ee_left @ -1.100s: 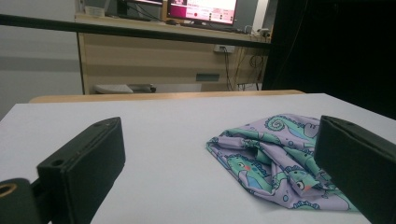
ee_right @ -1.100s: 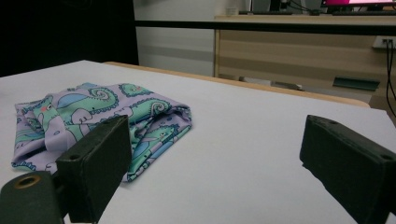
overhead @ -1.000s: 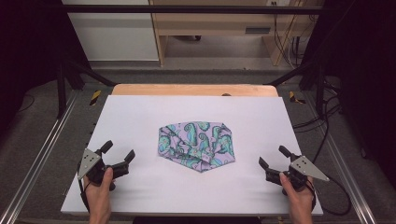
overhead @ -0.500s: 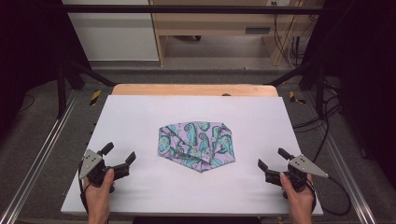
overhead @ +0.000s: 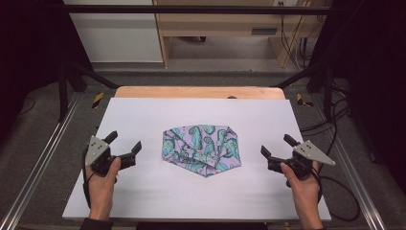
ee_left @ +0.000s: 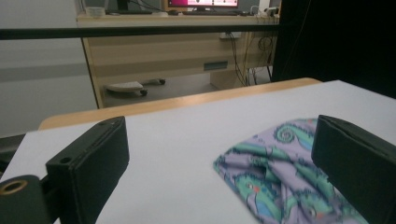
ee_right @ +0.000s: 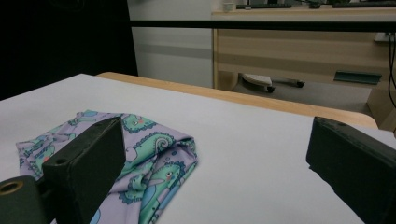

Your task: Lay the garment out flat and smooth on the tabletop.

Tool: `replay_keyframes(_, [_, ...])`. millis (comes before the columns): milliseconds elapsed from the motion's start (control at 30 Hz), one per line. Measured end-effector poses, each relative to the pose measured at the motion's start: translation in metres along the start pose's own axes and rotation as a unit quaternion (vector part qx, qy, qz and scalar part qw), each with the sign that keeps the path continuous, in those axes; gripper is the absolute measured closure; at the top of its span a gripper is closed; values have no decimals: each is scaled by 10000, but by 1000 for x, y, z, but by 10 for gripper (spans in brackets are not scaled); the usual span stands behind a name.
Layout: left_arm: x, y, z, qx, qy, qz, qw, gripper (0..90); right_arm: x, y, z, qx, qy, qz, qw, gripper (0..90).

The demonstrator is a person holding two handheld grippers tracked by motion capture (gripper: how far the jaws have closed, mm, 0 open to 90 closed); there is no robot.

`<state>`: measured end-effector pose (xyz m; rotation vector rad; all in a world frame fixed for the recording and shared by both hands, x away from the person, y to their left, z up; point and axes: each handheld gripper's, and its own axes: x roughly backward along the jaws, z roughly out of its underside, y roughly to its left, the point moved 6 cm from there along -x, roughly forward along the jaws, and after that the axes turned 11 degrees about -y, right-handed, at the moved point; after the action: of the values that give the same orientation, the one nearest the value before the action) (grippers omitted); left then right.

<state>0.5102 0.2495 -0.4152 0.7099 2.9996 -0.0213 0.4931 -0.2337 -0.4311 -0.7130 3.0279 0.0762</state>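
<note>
A folded lilac cloth (overhead: 201,149) with a teal paisley print lies in the middle of the white table (overhead: 201,112). My left gripper (overhead: 124,143) rests open near the table's left edge, well short of the cloth, jaws empty. My right gripper (overhead: 277,146) stands open near the right edge, also apart from the cloth. In the left gripper view the cloth (ee_left: 280,172) lies ahead between the jaws, toward the right one. In the right gripper view the cloth (ee_right: 149,158) sits low at the left, partly behind the left jaw.
A wooden strip (overhead: 198,92) borders the table's far edge. Metal rails (overhead: 43,158) run along both sides. Cables (overhead: 335,129) lie on the floor at the right. A wooden desk (overhead: 225,28) stands behind the table.
Both grippers have stayed almost still; the right one has shifted very slightly. The cloth has not moved.
</note>
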Motion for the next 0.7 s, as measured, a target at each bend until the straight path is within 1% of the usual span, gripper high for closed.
replay_keyframes(67, [-13, 0, -5, -2, 10, 50, 10000, 42, -9, 2, -4, 23, 74, 13, 10000, 58])
replay_keyframes(100, [-13, 0, -5, -2, 10, 50, 10000, 43, -15, 4, -4, -24, 105, 9, 9999, 58])
replay_keyframes(133, [-19, -2, -6, -34, 40, 79, 10000, 43, -15, 4, -4, -24, 105, 9, 9999, 58])
replay_keyframes(167, [-24, -4, -5, -68, 78, 139, 9998, 44, -20, 6, -3, -41, 144, -36, 9999, 60])
replay_keyframes(200, [-28, -8, -3, -123, 120, 172, 9997, 44, -30, 10, 2, -88, 253, -13, 9996, 82])
replay_keyframes(267, [-30, -14, 3, -167, 168, 134, 9996, 57, -33, 13, 4, -134, 292, -32, 9995, 87])
replay_keyframes(300, [-30, -19, 7, -164, 234, 200, 9994, 57, -36, 15, 9, -202, 354, -61, 9991, 94])
replay_keyframes(333, [-29, -23, 11, -198, 283, 270, 9990, 55, -38, 19, 14, -209, 458, -132, 9986, 95])
replay_keyframes(367, [-27, -27, 14, -251, 304, 282, 9988, 52, -39, 21, 18, -170, 566, -229, 9980, 95])
replay_keyframes(400, [-26, -29, 18, -322, 355, 304, 9984, 53, -39, 22, 21, -169, 626, -228, 9976, 101])
replay_keyframes(433, [-27, -32, 22, -376, 416, 337, 9979, 52, -39, 23, 24, -256, 619, -194, 9976, 110])
replay_keyframes(467, [-28, -34, 27, -398, 494, 363, 9973, 51, -39, 24, 27, -310, 667, -233, 9970, 106])
replay_keyframes(500, [-29, -35, 29, -368, 527, 368, 9973, 52, -40, 25, 30, -247, 741, -253, 9966, 106])
replay_keyframes(533, [-30, -37, 32, -325, 581, 375, 9971, 53, -40, 25, 32, -202, 776, -226, 9965, 111])
replay_keyframes(567, [-31, -39, 34, -307, 648, 388, 9967, 58, -39, 28, 35, -264, 826, -232, 9960, 118])
replay_keyframes(600, [-31, -42, 37, -338, 732, 432, 9958, 58, -39, 28, 35, -264, 826, -232, 9960, 118])
replay_keyframes(633, [-31, -45, 40, -387, 834, 488, 9946, 61, -38, 29, 37, -253, 862, -256, 9956, 118])
replay_keyframes(700, [-32, -51, 46, -389, 1053, 607, 9918, 68, -37, 32, 42, -150, 971, -281, 9948, 124])
